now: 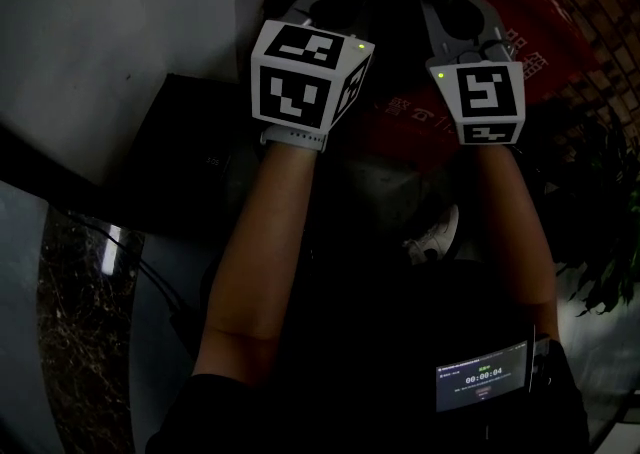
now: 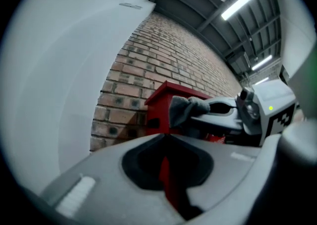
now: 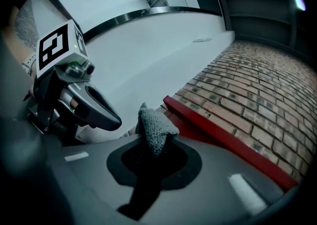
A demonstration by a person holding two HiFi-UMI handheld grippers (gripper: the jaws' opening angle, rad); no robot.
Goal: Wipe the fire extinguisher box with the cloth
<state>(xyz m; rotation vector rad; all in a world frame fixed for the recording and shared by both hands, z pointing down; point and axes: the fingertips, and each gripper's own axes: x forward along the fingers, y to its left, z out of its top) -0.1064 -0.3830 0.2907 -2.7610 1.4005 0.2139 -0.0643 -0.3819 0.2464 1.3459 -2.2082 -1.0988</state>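
The right gripper [image 3: 152,142] pinches the cloth [image 3: 156,125] beside the red box [image 3: 218,132], unseen in the dark head view, while the left gripper [image 2: 166,137] is closed on nothing, with both forearms [image 1: 265,242] stretched side by side towards the box.

Our head view looks steeply down, close over both forearms [image 1: 268,242]; the left gripper view and right gripper view each look along their own jaws, near the brick wall [image 2: 143,55]; both share the red fire extinguisher box [image 2: 157,109].
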